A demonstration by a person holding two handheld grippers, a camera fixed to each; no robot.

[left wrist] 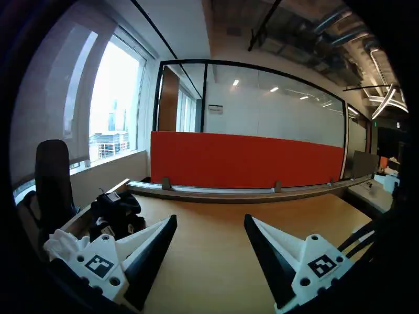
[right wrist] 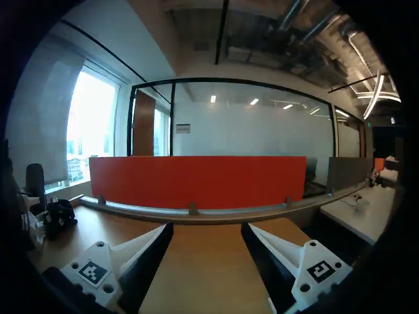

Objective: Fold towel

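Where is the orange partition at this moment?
In both views the orange partition stands upright along the far edge of the wooden desk, with a glass wall behind it.

Ahead of your left tongs [left wrist: 209, 220] the table [left wrist: 209, 256] runs to a partition [left wrist: 246, 159] standing along its far edge, with a glass wall [left wrist: 272, 110] behind that. A window [left wrist: 115, 112] is on your left, a chair [left wrist: 52, 178] before it beside the table's left end, where a heap of gear [left wrist: 115, 209] lies. A second table [right wrist: 361, 209] stands off to the right.
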